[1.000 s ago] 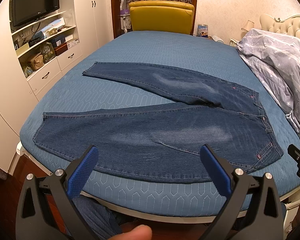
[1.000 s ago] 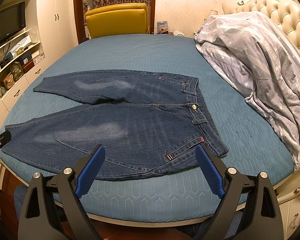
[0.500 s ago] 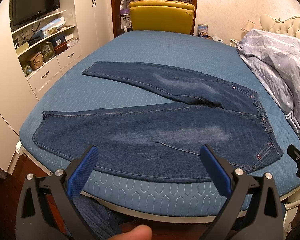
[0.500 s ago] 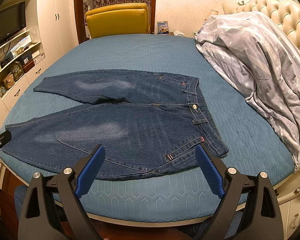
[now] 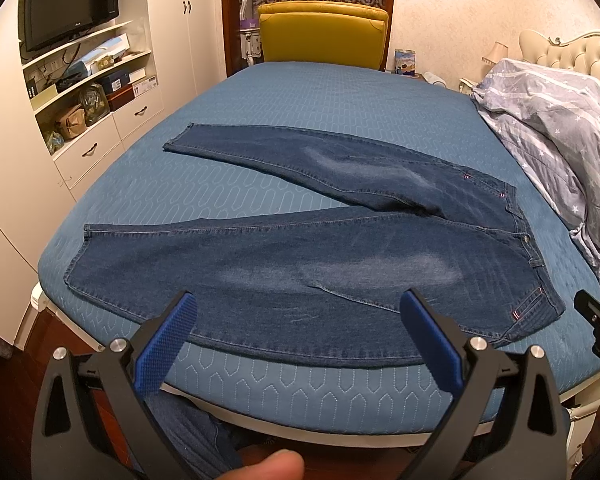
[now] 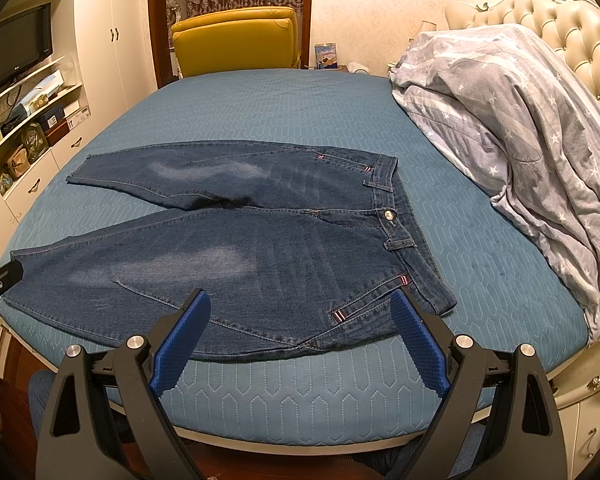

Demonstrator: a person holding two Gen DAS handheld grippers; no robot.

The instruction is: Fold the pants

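A pair of dark blue jeans (image 5: 320, 248) lies flat and unfolded on the bed (image 5: 340, 112), near its front edge, with the waistband toward the right and the two legs spread apart in a V toward the left. The left gripper (image 5: 300, 340) hovers just off the bed's front edge, its jaws released and wide apart with nothing between them; its blue pads (image 5: 166, 346) frame the near leg's lower seam. The right gripper (image 6: 300, 338) hangs likewise in front of the bed, jaws spread and empty, facing the hip and pocket end of the jeans. The left view takes in the full length of both legs down to their hems, a television (image 5: 70, 4) above shelves on the left, and a fingertip at the bottom edge; it shows only a sliver of the other gripper at the right margin. The right view shows the waistband button (image 6: 388, 215) and belt loops far more plainly, the heaped grey star-print duvet (image 6: 512, 140) against the tufted headboard (image 6: 572, 36), and a bit of the left gripper at its left margin. Both views share the yellow chair (image 6: 236, 40) beyond the far side of the bed.
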